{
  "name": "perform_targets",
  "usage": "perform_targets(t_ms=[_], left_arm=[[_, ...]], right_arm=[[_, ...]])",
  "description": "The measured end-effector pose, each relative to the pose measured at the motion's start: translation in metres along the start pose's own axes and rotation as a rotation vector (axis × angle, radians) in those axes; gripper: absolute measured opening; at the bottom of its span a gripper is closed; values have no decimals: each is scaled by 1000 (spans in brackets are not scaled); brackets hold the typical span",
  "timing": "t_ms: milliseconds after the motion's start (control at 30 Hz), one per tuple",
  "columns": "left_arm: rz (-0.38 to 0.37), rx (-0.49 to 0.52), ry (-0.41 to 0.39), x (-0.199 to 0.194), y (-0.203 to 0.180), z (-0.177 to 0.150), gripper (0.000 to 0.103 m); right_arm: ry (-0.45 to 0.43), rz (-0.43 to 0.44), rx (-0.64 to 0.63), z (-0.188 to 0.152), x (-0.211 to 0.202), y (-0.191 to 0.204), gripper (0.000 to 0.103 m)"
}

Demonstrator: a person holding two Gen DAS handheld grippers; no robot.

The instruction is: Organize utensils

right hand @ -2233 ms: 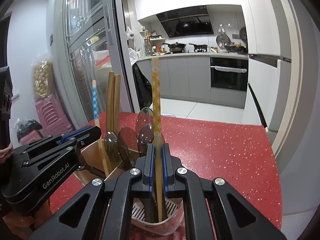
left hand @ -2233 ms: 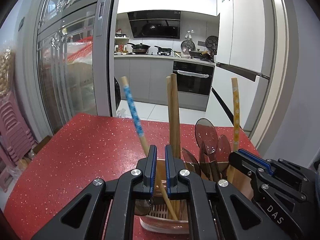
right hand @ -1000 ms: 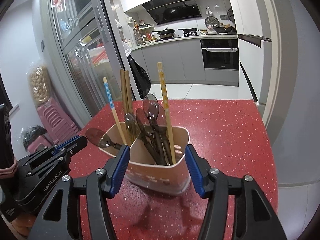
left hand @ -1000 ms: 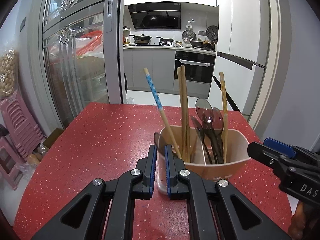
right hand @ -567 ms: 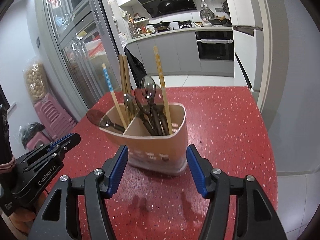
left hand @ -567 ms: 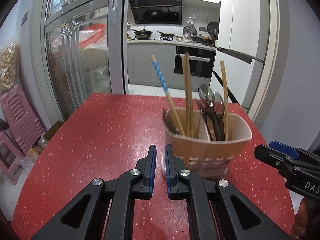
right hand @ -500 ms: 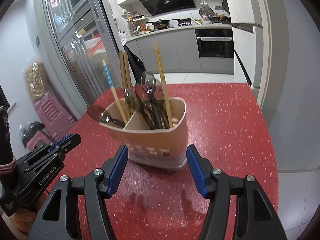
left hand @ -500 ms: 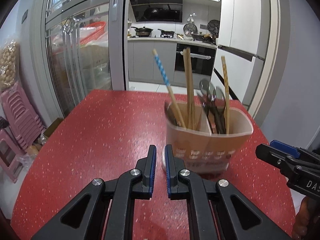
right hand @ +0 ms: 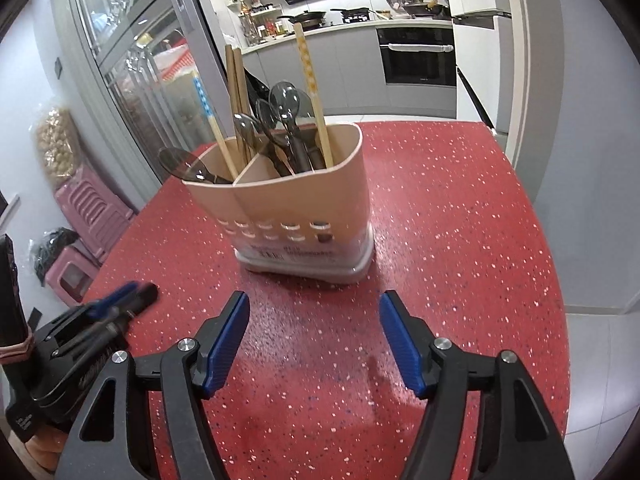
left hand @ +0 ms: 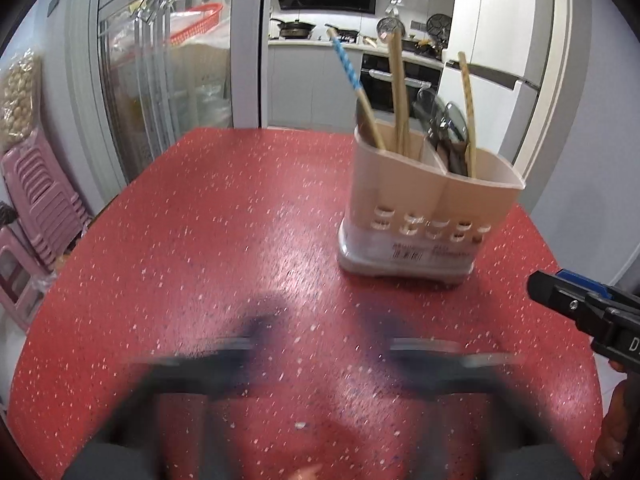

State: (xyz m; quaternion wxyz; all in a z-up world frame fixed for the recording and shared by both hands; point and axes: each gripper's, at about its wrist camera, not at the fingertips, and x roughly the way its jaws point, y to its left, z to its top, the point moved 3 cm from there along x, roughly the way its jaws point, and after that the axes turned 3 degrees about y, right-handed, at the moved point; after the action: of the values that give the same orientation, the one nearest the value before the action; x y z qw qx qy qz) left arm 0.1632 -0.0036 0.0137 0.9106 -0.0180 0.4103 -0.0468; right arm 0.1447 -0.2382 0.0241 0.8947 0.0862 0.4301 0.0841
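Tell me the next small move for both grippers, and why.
Probably keep both back and finish. The left gripper and right gripper are opening with nothing between their fingers, and the chopsticks and spoons already stand in the holder.

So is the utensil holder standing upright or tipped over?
Upright. The utensil holder rests on its base on the red table, rim on top, chopsticks and spoons standing inside.

Left claw (left hand: 324, 360) motion-blurred, opening, empty.
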Motion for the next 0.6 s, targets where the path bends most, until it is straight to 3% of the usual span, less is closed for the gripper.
perform_targets(t_ms=[67,300,367,600], left_arm=[[15,1,-30,-1,2,-6,103],[28,12,-22,8,3,-19,103],[27,11,-23,9,3,-21,103],[28,15,-47,-5,5,-25,103]], right_arm=[[7,-8,-2,-4,1,0,77],[0,-69,-5,-17,-1,3,87],[-26,-87,-8,-20,-4,4,103],[-126,-130,-11,-21,-19,6,103]])
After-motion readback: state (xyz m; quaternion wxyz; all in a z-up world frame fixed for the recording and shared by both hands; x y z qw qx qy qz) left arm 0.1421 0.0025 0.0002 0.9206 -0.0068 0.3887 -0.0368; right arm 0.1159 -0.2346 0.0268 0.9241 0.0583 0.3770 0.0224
